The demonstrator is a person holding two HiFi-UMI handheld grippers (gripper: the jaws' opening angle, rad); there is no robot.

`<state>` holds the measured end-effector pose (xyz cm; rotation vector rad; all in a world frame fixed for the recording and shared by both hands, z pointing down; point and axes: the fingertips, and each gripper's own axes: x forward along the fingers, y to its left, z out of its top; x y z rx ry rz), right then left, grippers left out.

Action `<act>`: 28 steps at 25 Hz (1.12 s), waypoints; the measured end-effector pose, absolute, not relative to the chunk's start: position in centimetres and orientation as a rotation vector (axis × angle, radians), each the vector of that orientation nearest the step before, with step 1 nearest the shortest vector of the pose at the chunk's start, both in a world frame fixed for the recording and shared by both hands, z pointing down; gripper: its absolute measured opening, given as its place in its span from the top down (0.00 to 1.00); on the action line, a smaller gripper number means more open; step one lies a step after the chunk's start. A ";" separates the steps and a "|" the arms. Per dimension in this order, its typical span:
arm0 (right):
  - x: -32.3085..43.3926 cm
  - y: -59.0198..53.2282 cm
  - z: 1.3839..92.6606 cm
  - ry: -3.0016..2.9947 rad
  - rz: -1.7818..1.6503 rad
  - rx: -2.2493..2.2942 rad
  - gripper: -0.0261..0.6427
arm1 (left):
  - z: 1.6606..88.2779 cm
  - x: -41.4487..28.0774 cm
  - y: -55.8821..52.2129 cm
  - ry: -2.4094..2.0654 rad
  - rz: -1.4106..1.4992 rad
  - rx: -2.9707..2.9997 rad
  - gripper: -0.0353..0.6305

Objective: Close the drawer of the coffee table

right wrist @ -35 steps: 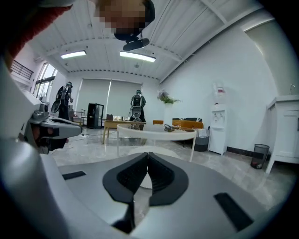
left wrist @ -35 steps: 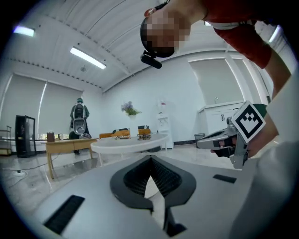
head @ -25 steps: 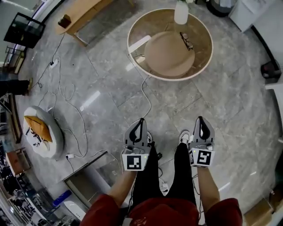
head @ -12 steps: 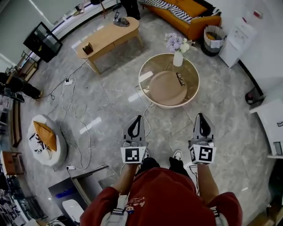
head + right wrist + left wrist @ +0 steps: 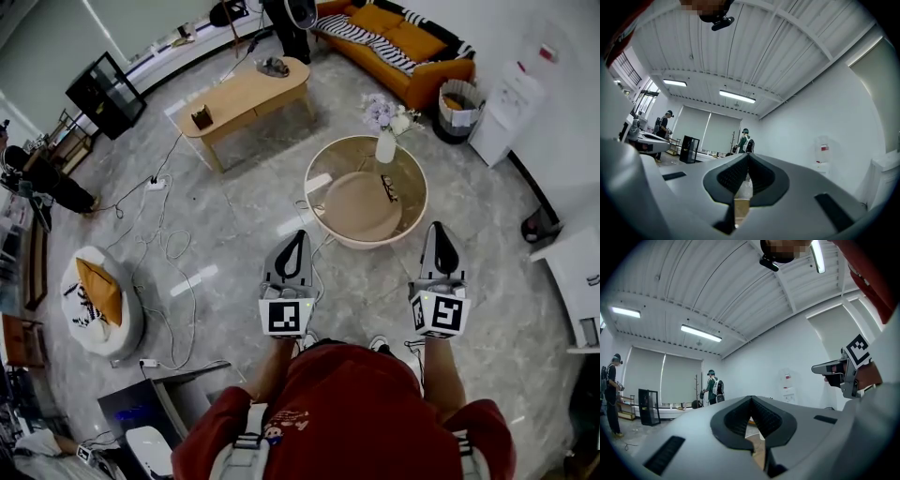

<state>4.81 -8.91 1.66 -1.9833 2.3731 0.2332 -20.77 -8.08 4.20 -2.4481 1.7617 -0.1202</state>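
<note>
Two: L claw (image 5: 298, 236), R claw (image 5: 434, 228) pressed together, empty; coffee table (image 5: 354, 208) ahead, apart.

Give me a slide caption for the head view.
Left gripper and right gripper shut, empty, before round cream-rimmed coffee table.

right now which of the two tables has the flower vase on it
The round glass-topped table; the white vase of flowers stands near its far rim. The long wooden table beyond it holds only small dark items, no vase.
</note>
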 end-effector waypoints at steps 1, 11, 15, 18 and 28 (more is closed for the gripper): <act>4.9 -9.0 1.4 2.367 0.242 -1.985 0.93 | 4.1 -20.8 -8.3 1.758 -0.119 -2.447 0.93; 4.7 -9.9 1.4 2.348 0.248 -1.998 0.93 | 3.4 -20.9 -9.2 1.731 -0.109 -2.422 0.93; 4.2 -10.2 1.4 2.356 0.249 -1.995 0.93 | 3.4 -21.3 -9.2 1.742 -0.107 -2.424 0.93; 4.0 -10.4 1.4 2.365 0.250 -1.985 0.93 | 3.5 -21.6 -9.3 1.746 -0.116 -2.422 0.93; 3.2 -11.5 1.6 2.411 0.242 -1.975 0.93 | 2.5 -22.0 -9.6 1.748 -0.128 -2.402 0.93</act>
